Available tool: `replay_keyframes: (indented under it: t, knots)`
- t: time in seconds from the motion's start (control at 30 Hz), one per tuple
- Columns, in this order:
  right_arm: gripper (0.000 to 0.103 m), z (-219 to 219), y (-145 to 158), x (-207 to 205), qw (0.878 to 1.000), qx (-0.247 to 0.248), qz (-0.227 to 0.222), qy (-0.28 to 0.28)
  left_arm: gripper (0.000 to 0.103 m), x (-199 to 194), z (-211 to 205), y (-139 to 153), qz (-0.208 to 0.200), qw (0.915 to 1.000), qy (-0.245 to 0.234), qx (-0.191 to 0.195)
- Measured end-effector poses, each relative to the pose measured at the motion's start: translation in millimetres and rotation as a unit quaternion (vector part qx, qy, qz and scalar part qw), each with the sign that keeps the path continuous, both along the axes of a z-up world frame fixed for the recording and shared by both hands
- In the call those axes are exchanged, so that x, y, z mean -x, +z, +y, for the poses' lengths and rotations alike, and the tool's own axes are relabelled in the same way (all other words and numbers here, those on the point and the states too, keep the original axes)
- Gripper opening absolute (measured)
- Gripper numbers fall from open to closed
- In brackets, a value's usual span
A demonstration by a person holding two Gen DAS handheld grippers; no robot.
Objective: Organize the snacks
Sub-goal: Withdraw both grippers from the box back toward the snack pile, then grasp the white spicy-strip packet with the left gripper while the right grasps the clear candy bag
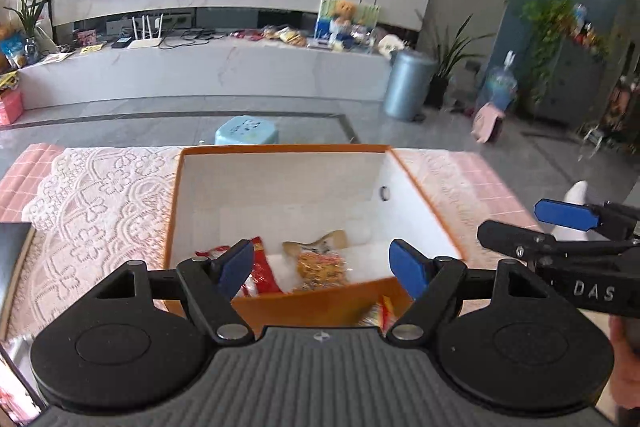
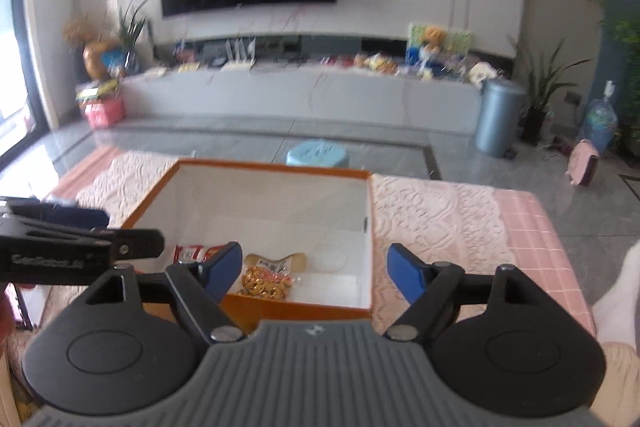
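Left wrist view: the left gripper (image 1: 322, 269) has its blue fingers (image 1: 236, 267) spread apart, holding nothing. Between and just beyond them sits the orange box (image 1: 280, 149), white inside, on the lace-covered tabletop (image 1: 100, 195). A red snack packet (image 1: 262, 273) lies by the left finger, a yellow snack bag (image 1: 320, 265) midway between them. Another packet (image 1: 378, 315) lies outside the box's near wall, beside the right finger.

Right wrist view: the right gripper (image 2: 314, 273) has its fingers apart and empty. The yellow snack bag (image 2: 266, 279) lies just beside the left finger.
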State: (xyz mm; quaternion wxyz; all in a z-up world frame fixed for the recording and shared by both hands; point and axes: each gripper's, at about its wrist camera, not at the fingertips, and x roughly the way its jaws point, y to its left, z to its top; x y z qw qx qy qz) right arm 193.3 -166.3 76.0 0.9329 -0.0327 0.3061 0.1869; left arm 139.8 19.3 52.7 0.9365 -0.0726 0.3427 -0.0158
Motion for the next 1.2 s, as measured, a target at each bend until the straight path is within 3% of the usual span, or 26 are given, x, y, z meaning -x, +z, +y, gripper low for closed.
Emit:
replay_keyframes:
  t: [0.13,0.3,0.4,0.53,0.93,1.07,1.2]
  knots:
    - [0.084,-17,2,31,0.999,-0.029,-0.024,-0.023,0.085,21,-6,-2,-0.006,0.9999,-0.011,0.011]
    - [0.09,-24,-4,68,0.997,-0.028,-0.062,-0.037,0.085,43,-15,-9,-0.007,0.9995,-0.03,-0.006]
    - [0.095,-28,-12,90,0.996,-0.03,-0.07,-0.038,0.084,59,-16,-16,-0.007,0.9994,-0.032,0.005]
    - [0.097,-31,-29,110,0.998,-0.029,-0.057,-0.024,0.077,70,-15,-27,0.01,0.9987,-0.034,0.037]
    - [0.095,-39,-80,129,0.997,0.005,-0.018,-0.07,0.074,90,-16,-60,0.045,0.9987,-0.022,-0.009]
    - [0.093,-39,-97,121,0.997,0.013,0.025,-0.073,0.075,88,-13,-74,0.082,0.9952,-0.049,0.024]
    - [0.087,-37,-108,115,0.997,0.015,0.05,-0.065,0.076,80,-11,-82,0.099,0.994,-0.047,0.006]
